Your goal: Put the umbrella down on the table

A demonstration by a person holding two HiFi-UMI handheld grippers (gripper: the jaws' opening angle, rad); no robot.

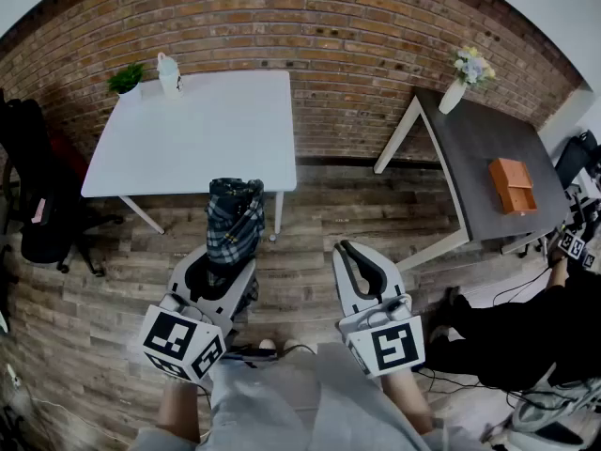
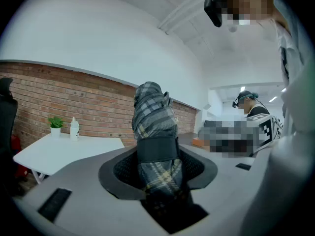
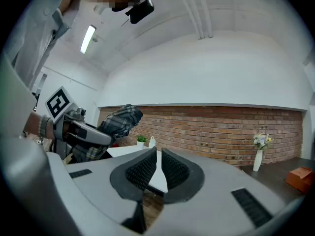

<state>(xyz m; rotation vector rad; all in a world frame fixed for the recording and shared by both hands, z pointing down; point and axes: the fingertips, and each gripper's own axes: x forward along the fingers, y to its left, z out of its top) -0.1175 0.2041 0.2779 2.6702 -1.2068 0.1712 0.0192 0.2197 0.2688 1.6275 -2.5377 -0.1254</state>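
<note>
Item: folded dark plaid fabric umbrella (image 1: 235,216), clamped upright in left gripper (image 1: 222,272), projecting beyond its jaws. Right gripper (image 1: 354,255): jaws together, empty. White rectangular table (image 1: 188,134): ahead of left gripper. Handling: carry forward, tilt flat, lower onto bare top, then release.

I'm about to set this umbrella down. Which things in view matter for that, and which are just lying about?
For the job: umbrella, left hand-held gripper clamped on it, white table (likely landing spot).

Lying about: potted plant, white bottle, dark table, flower vase, orange box, black chair, empty right hand-held gripper.
</note>
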